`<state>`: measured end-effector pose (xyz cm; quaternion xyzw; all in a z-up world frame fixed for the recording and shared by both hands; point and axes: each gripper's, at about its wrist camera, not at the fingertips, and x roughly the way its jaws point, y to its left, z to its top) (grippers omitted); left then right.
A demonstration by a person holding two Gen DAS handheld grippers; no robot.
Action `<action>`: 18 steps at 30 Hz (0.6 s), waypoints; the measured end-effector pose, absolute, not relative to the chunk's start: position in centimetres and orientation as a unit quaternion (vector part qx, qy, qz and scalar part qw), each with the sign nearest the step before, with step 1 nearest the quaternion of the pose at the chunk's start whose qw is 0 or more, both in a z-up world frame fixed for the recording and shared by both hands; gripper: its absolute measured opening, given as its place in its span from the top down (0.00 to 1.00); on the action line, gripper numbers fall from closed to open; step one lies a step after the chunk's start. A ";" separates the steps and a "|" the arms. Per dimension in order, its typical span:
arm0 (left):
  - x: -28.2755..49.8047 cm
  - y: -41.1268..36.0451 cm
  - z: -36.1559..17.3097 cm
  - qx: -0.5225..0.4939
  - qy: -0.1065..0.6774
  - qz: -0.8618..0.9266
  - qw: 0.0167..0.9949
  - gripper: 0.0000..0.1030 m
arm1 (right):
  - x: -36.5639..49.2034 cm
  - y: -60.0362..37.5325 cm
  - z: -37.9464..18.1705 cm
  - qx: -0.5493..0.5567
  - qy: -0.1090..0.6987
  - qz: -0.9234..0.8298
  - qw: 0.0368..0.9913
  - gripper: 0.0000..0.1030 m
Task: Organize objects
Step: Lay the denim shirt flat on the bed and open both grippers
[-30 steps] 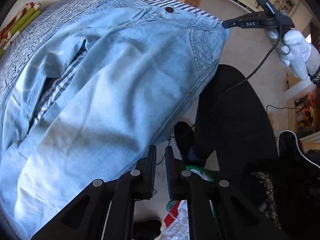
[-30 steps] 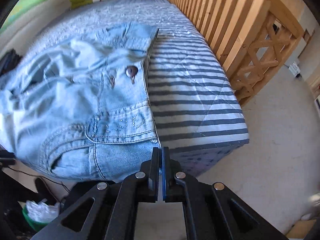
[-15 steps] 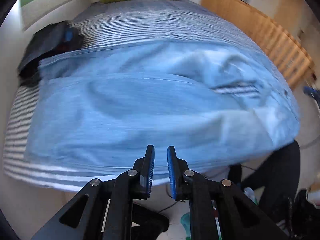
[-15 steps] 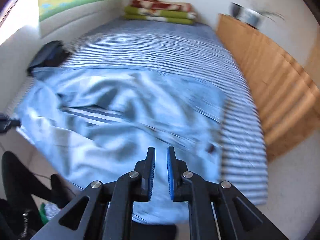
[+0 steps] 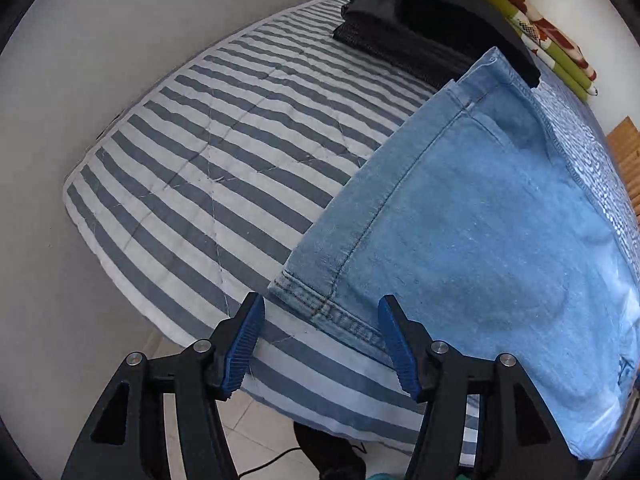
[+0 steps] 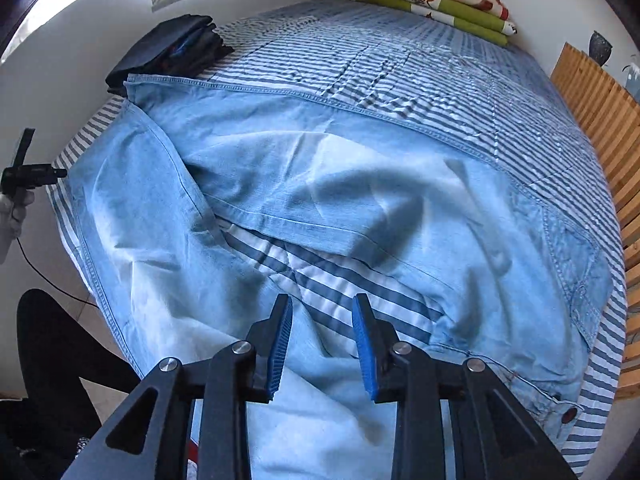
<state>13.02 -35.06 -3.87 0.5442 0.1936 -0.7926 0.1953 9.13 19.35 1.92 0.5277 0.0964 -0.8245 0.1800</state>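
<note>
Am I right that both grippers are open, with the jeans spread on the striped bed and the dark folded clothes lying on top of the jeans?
Not quite. The right wrist view shows the dark folded clothes on the striped bed beyond the jeans, not on top of them. The left gripper and right gripper are both open.

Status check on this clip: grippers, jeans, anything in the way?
Left gripper open at jeans hem. Right gripper open over the crotch, empty. Jeans spread flat on bed. Dark clothes pile touches far hem.
</note>
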 end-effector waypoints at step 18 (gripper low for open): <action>17.2 -32.4 0.2 0.519 0.153 -0.807 0.236 0.82 | 7.9 17.6 0.7 0.533 0.099 -0.820 0.183 0.72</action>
